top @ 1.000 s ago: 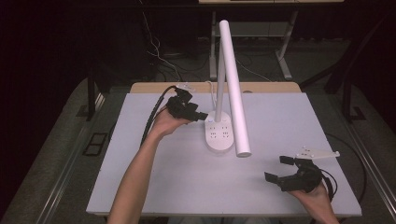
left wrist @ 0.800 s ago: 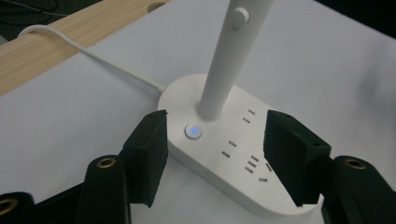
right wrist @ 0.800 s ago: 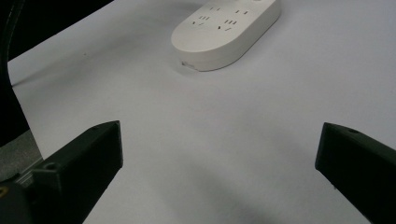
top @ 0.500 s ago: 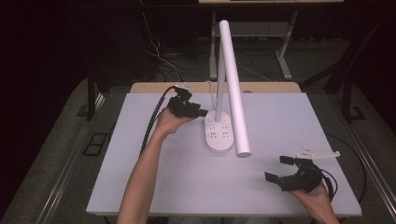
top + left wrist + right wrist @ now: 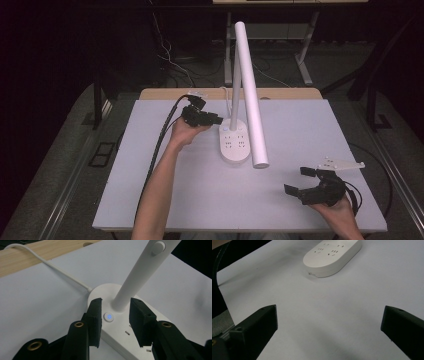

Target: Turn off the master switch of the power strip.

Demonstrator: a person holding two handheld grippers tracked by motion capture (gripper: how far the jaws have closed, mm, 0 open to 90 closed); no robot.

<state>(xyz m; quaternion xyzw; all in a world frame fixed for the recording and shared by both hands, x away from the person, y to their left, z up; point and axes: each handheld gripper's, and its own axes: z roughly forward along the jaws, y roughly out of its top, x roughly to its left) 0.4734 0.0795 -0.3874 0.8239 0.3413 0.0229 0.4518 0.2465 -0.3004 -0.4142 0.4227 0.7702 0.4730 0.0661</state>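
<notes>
A white desk lamp stands at the table's middle: its oval base [image 5: 235, 143] has sockets on top, and a long tube head [image 5: 251, 95] slants forward over it. My left gripper [image 5: 218, 120] is at the base's back left end. In the left gripper view it [image 5: 115, 312] is open, its jaws either side of the blue-lit power button [image 5: 108, 316] beside the lamp's stem [image 5: 137, 272], holding nothing. My right gripper [image 5: 298, 181] rests at the front right, wide open and empty [image 5: 329, 317], facing the base [image 5: 332, 255].
The lamp's white cord [image 5: 50, 265] runs back over the white tabletop [image 5: 200, 195] to a wooden strip [image 5: 165, 94] along the far edge. My left gripper's black cable [image 5: 157, 150] trails along the forearm. Dark floor and desk legs lie beyond.
The left forearm has shifted slightly to the right while its gripper stays at the lamp base. The right gripper has not moved.
</notes>
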